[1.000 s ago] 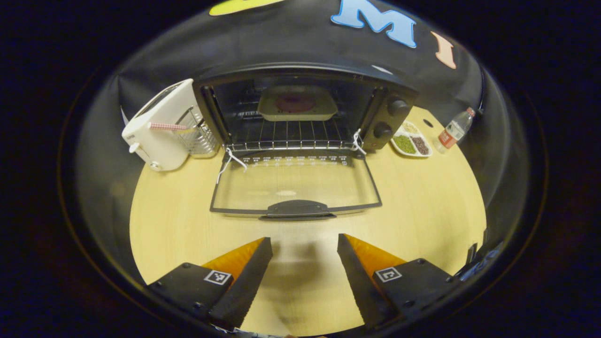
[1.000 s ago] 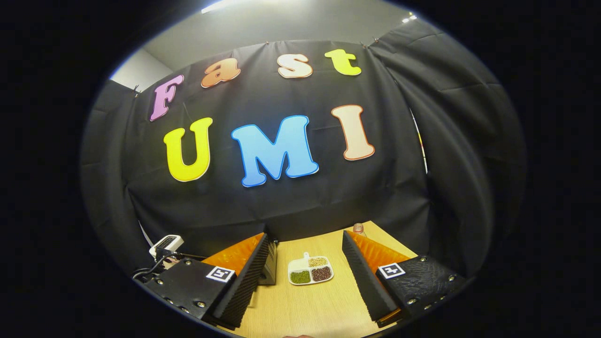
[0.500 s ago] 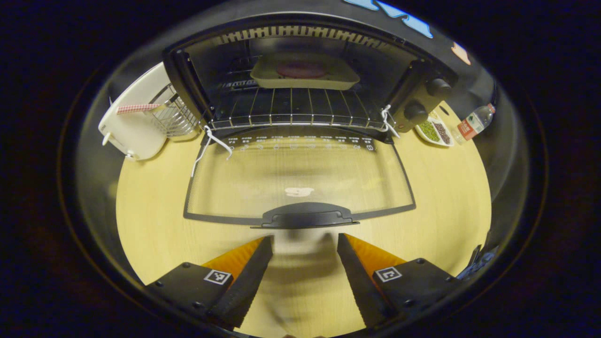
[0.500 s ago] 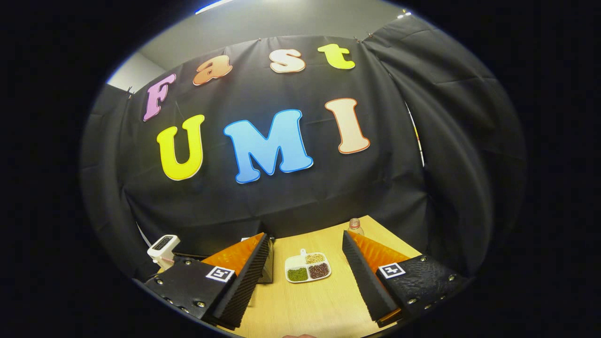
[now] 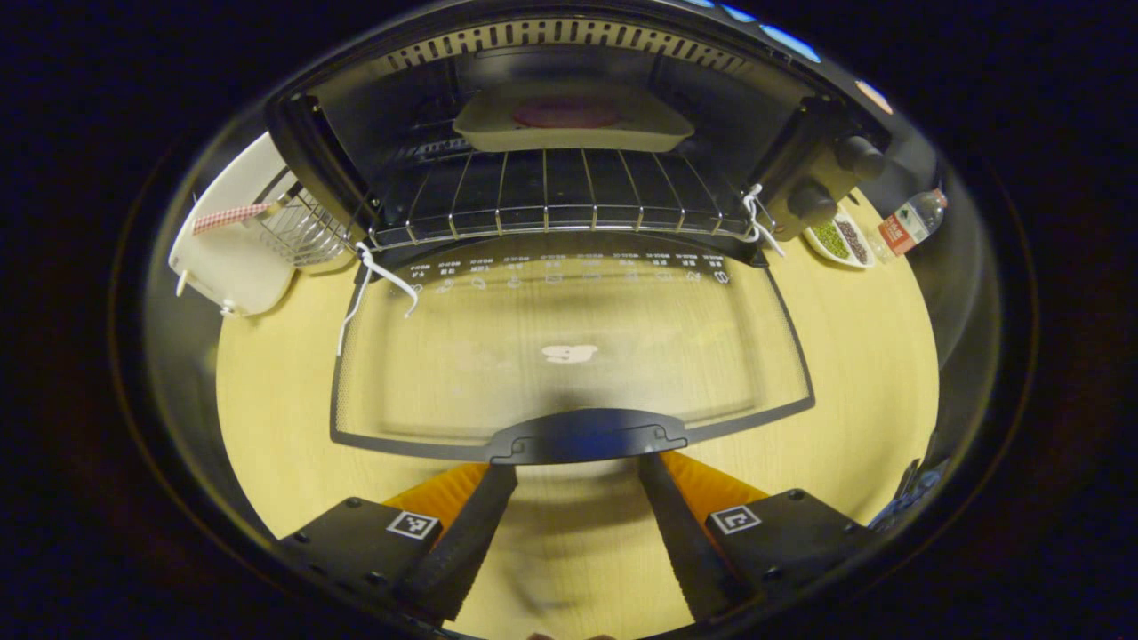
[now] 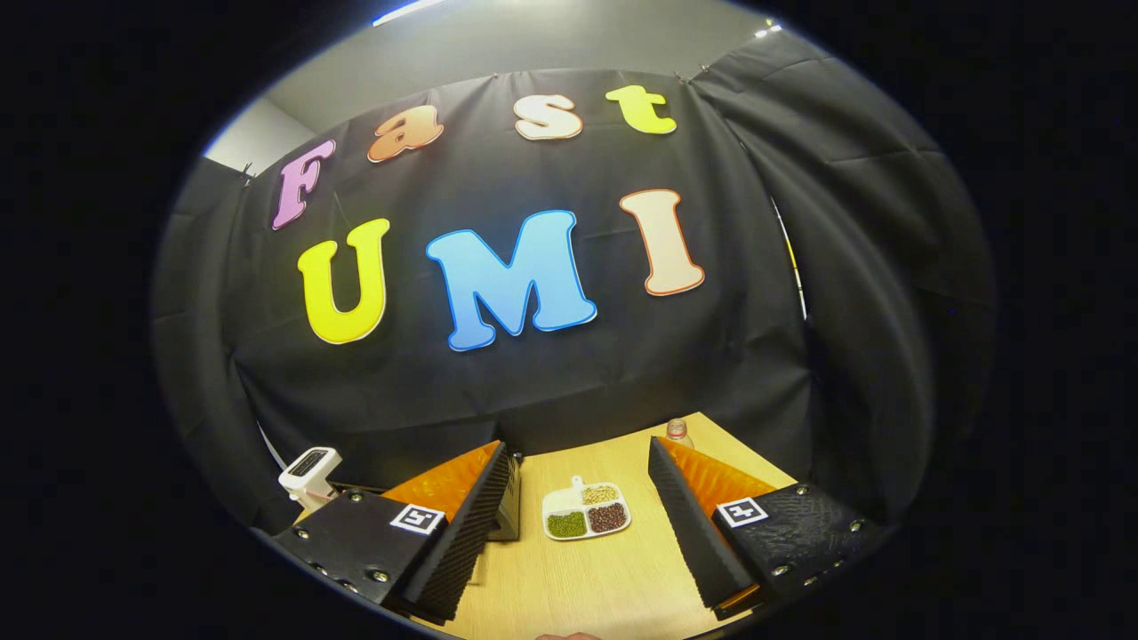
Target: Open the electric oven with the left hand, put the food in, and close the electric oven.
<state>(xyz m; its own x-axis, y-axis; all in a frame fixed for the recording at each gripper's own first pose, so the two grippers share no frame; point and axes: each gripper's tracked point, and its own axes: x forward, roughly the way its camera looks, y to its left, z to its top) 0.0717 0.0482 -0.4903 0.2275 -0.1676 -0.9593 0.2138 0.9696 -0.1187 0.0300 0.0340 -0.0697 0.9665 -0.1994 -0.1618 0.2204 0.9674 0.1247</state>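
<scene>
Left gripper [image 5: 576,476], fingers spread wide and empty at bottom centre, is nearing the black plastic handle [image 5: 589,436] of the black electric oven's [image 5: 569,116] lowered glass door [image 5: 569,351]; advisable: straddle the handle centrally before lifting, cream food tray [image 5: 573,120] sitting inside at top centre.

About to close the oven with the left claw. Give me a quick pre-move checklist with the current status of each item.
1. Food inside: ok. The tray sits on the wire rack at the back of the oven.
2. Door fully down: ok, it lies flat over the table.
3. Left claw open: ok, fingers spread either side of the door handle.
4. Handle gripped: not ok, nothing is clamped yet.
5. Door swing path: ok. The toaster and dish of beans stand off to the sides.
6. Right claw out of the way: cannot tell; it is open, facing the booth wall.
</scene>
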